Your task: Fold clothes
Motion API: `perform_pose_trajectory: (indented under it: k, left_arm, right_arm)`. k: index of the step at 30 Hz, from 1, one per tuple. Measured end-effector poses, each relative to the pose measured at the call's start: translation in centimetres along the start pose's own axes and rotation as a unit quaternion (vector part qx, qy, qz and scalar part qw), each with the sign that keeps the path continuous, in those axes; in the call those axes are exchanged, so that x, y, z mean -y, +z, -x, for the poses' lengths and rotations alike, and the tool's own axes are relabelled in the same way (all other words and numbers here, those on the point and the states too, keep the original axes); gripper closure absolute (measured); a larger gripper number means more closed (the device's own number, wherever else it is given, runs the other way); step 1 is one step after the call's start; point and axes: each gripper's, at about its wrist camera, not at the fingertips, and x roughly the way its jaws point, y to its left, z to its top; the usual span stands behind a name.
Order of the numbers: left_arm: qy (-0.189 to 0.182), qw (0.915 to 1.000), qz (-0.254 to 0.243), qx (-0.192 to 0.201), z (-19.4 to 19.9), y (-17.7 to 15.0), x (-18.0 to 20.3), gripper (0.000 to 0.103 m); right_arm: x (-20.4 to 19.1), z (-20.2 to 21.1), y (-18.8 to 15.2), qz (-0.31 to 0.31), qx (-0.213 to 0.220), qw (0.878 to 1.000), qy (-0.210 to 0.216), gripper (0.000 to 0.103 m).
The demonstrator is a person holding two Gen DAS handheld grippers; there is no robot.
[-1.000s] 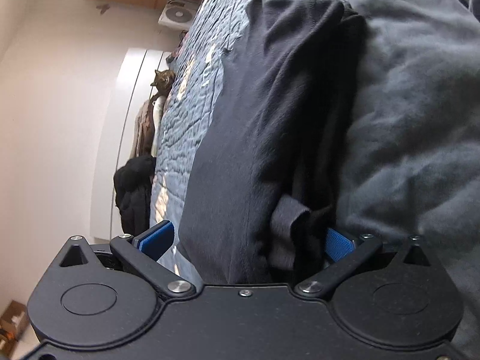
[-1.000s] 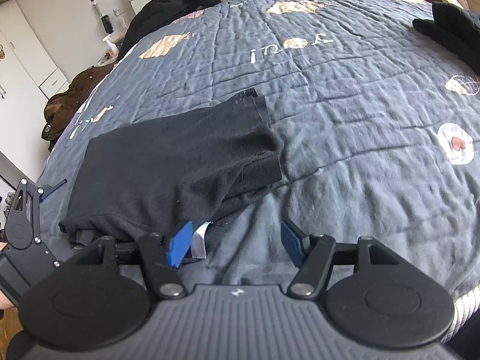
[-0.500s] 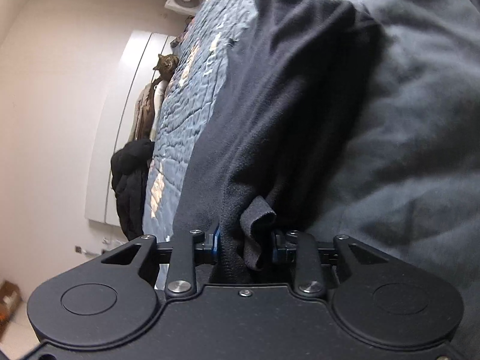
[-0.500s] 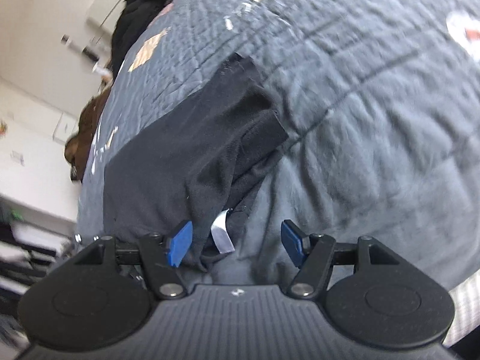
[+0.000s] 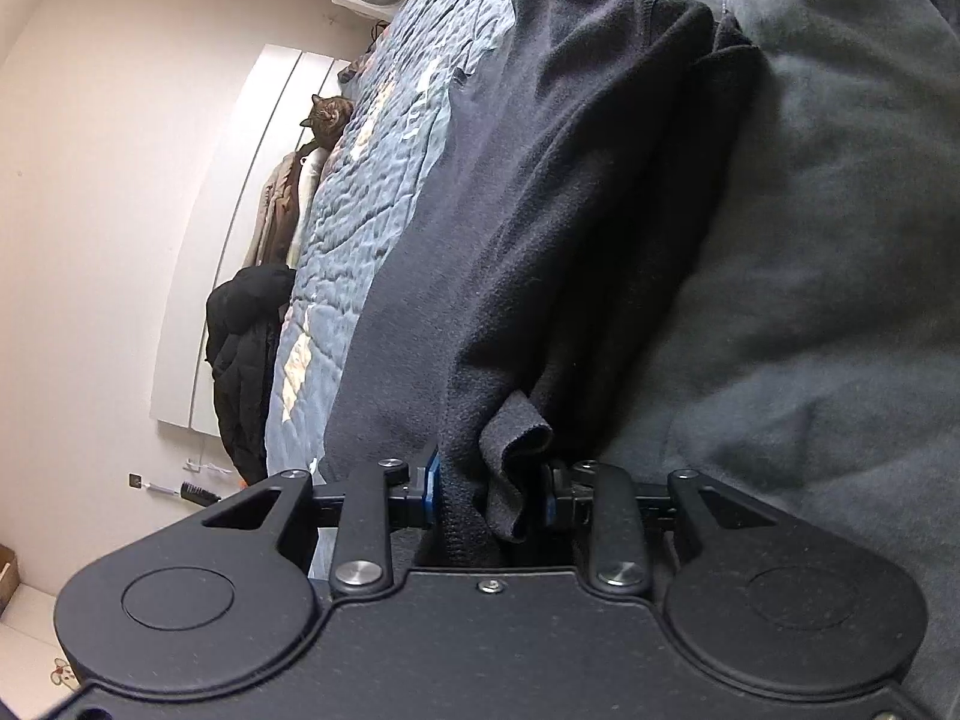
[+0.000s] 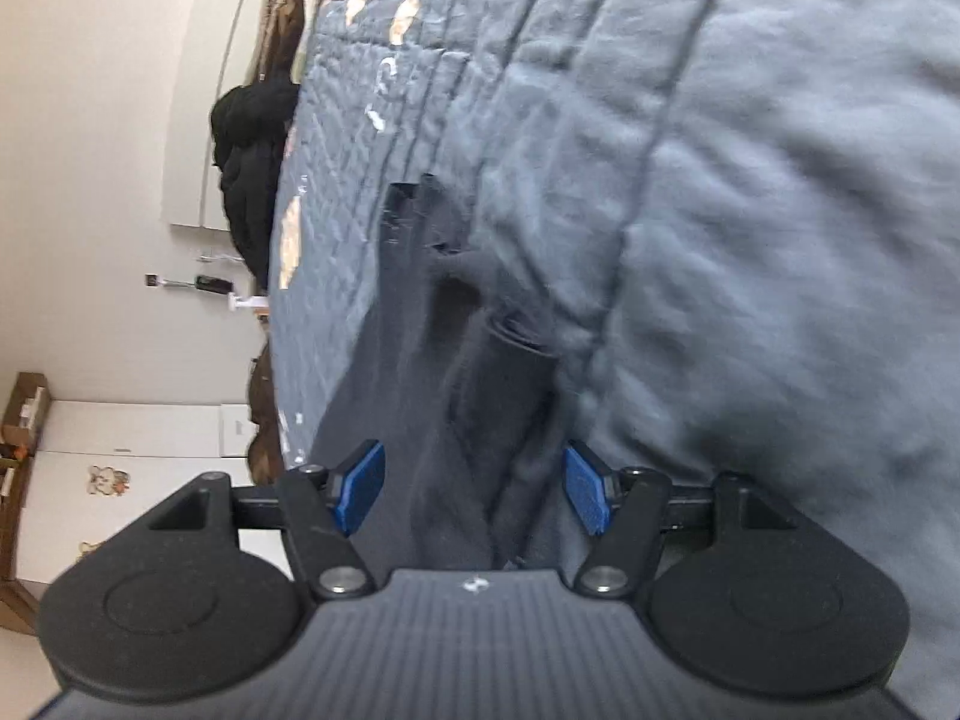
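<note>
A dark navy garment [image 5: 528, 228] lies partly folded on the grey-blue quilted bed [image 5: 384, 156]. My left gripper [image 5: 489, 489] is shut on the garment's near edge, with bunched cloth between its blue pads. In the right wrist view the same garment [image 6: 444, 396] shows blurred, running up from between the fingers. My right gripper [image 6: 474, 489] is open, its blue pads either side of the garment's edge, not pinching it. Both views are rolled sideways.
A grey blanket [image 5: 828, 276] covers the bed to the right of the garment. A black jacket [image 5: 246, 354] and other clothes hang at the bed's far side. A cat [image 5: 329, 114] sits by the white headboard. A white cabinet [image 6: 138, 456] stands by the wall.
My left gripper closed on the garment's edge and holds it. My right gripper stayed open, rolled sideways and moved down over the garment's other edge.
</note>
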Motion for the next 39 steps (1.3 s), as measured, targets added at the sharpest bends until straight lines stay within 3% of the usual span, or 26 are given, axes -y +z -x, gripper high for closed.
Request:
perform_pose_trajectory:
  k: [4,6,11,13,14,15,19,28,32,35,39]
  left_arm:
    - [-0.001,1.0000,0.001,-0.001,0.0,0.0,0.0,0.074]
    - [0.000,1.0000,-0.001,-0.001,0.0,0.0,0.1,0.073]
    - [0.001,1.0000,-0.007,-0.004,-0.2,0.1,0.2,0.072]
    - [0.000,1.0000,-0.006,-0.005,-0.2,0.1,0.2,0.072]
    - [-0.001,1.0000,-0.006,-0.006,-0.3,0.1,0.1,0.072]
    - [-0.002,1.0000,-0.004,-0.007,-0.3,0.2,0.0,0.072]
    - [-0.009,0.9998,0.012,-0.014,0.0,0.5,-0.7,0.074]
    - [-0.044,0.9965,0.063,-0.033,2.9,4.0,-2.9,0.077]
    - [-0.076,0.9901,0.111,-0.041,4.7,7.8,-3.6,0.077]
    - [-0.099,0.9816,0.157,-0.042,6.2,11.6,-3.5,0.077]
    - [-0.141,0.9637,0.224,-0.036,7.8,16.8,-2.6,0.077]
  right_arm:
    - [-1.5,-2.0,0.3,0.002,-0.023,1.000,0.012,0.038]
    - [-1.3,-3.0,0.7,-0.002,-0.029,1.000,-0.005,0.039]
    - [-0.1,-3.2,1.0,-0.044,-0.018,0.999,-0.002,0.043]
    - [-0.5,-3.4,0.9,-0.035,-0.013,0.999,-0.022,0.056]
    - [-0.7,-3.5,0.8,-0.030,-0.011,0.999,-0.036,0.077]
    - [-0.7,-3.6,0.7,-0.027,-0.008,0.999,-0.038,0.083]
    - [-0.8,-3.4,0.6,-0.020,0.002,0.999,-0.035,0.085]
    - [-5.6,-0.1,4.6,0.043,-0.007,0.999,-0.017,0.087]
    - [-7.7,1.4,6.3,0.071,-0.011,0.997,-0.009,0.087]
    - [-9.7,2.5,9.2,0.114,-0.027,0.992,-0.039,0.087]
    - [-11.2,3.8,12.6,0.168,-0.043,0.981,-0.090,0.087]
